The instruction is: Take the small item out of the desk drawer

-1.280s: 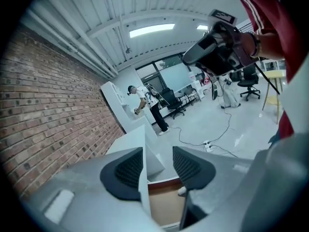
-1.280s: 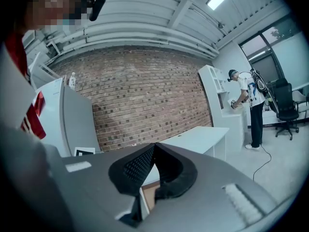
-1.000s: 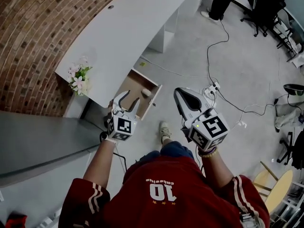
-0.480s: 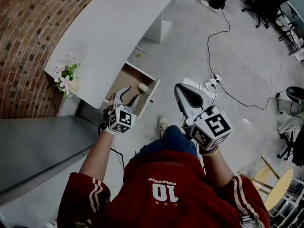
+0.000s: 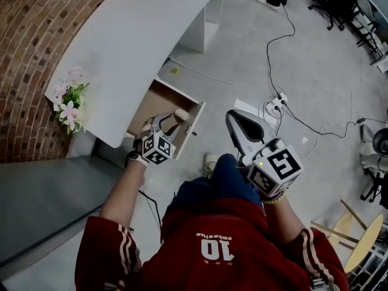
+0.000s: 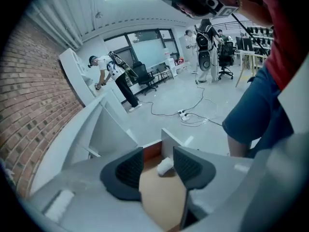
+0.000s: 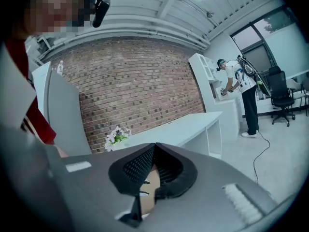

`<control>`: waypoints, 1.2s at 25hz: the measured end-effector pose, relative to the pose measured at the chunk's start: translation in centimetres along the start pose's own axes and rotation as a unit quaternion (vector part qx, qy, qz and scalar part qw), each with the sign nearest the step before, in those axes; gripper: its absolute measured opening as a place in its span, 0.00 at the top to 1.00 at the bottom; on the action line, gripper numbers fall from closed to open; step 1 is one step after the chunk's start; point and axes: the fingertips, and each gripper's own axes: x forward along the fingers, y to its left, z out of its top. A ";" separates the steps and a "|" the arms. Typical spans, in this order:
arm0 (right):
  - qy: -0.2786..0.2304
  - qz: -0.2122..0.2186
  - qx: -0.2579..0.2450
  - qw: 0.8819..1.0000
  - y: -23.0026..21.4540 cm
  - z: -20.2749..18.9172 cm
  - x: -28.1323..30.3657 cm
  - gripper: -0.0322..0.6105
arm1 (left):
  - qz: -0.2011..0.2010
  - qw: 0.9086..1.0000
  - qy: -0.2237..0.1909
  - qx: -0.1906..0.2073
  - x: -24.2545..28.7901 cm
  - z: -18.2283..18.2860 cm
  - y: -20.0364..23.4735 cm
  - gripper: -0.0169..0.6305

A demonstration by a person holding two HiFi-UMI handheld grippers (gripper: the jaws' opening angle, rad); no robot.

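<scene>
The drawer [image 5: 182, 97] is opened, but its small item [image 6: 164, 165] is not yet pinched by the spread left claw [image 6: 158, 154], the right claw [image 7: 154, 147] pressed together.

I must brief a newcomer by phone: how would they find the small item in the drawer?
Find the long white desk by the brick wall; its open drawer has a brown floor. Near the drawer's front corner lies the small item, pale and rounded, the only thing visible inside.
</scene>
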 end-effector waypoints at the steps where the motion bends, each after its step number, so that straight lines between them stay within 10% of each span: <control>1: 0.000 0.000 -0.001 1.000 -0.2 -0.5 0.2 0.95 | -0.006 1.000 0.008 0.002 0.9 -0.9 -0.2 0.66; 30: -0.012 -0.015 0.017 1.000 -7.0 -9.2 3.0 0.95 | -0.095 0.983 0.094 0.128 18.0 -11.2 -3.6 0.63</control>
